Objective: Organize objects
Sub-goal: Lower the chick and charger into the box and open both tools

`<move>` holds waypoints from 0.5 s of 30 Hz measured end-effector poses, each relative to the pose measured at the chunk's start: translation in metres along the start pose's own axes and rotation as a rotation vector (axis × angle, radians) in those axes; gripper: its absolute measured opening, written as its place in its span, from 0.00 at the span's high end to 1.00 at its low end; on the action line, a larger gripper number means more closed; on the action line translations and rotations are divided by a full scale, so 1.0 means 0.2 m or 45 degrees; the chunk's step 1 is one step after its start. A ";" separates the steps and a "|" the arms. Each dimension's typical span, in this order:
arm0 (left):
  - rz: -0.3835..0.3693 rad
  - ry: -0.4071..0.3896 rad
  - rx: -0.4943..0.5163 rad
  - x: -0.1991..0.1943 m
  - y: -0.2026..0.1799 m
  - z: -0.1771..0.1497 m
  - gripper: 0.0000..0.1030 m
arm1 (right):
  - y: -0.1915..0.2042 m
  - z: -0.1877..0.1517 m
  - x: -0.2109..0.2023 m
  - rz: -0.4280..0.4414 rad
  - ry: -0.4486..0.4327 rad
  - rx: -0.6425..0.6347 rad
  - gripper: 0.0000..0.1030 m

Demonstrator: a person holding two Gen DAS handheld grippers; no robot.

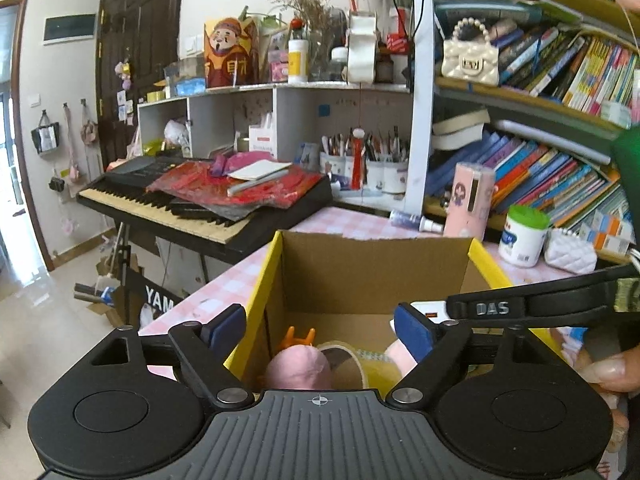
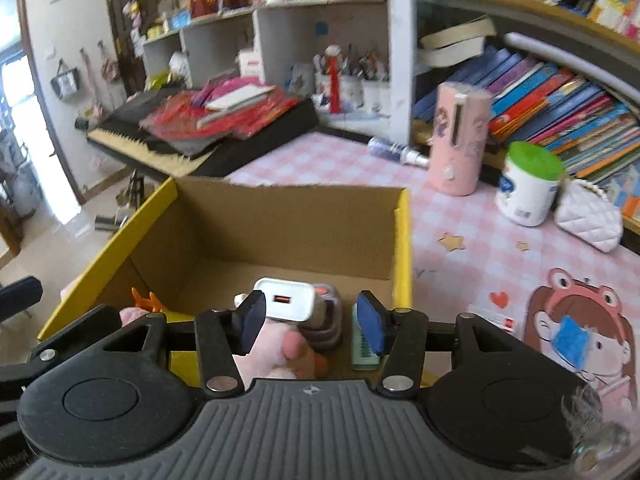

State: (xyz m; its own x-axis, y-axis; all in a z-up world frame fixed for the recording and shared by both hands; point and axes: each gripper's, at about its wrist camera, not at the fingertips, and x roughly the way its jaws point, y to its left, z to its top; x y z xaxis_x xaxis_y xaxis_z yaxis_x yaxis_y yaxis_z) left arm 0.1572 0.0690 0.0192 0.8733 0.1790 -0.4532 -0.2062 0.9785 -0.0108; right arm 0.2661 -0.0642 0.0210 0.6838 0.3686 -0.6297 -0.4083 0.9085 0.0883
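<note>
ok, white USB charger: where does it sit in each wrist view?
Left wrist: white USB charger peeks at the box's right wall, behind the right fingertip, partly hidden.
Right wrist: lower centre, inside the box beside the left fingertip.
Shared landmark: cardboard box.

L gripper (image 1: pixel 318 330): jaws spread wide, nothing between pads, aimed fwd toward 12 o'clock. R gripper (image 2: pixel 312 320): jaws also apart, pads clear of any contact, tilted down. In left wrist view, R gripper's arm enters at 3 o'clock, person's fingers (image 1: pixel 608 372) wrapped beneath.
</note>
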 end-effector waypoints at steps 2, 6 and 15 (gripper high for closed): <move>-0.009 -0.012 -0.007 -0.03 0.01 0.00 0.19 | -0.02 -0.01 -0.07 -0.042 -0.038 0.018 0.49; -0.023 -0.038 -0.023 -0.11 0.02 -0.01 0.19 | -0.05 -0.06 -0.21 -0.134 -0.115 0.046 0.44; -0.040 -0.047 -0.073 -0.27 0.09 -0.09 0.19 | -0.11 -0.26 -0.43 -0.292 -0.120 0.151 0.43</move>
State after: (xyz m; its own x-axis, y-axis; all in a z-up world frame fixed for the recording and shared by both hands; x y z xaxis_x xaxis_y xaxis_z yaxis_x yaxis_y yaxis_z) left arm 0.0989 0.0755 0.0269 0.8952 0.1528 -0.4186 -0.2022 0.9764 -0.0762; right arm 0.1850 -0.1255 0.0323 0.8059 0.1619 -0.5695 -0.1663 0.9851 0.0448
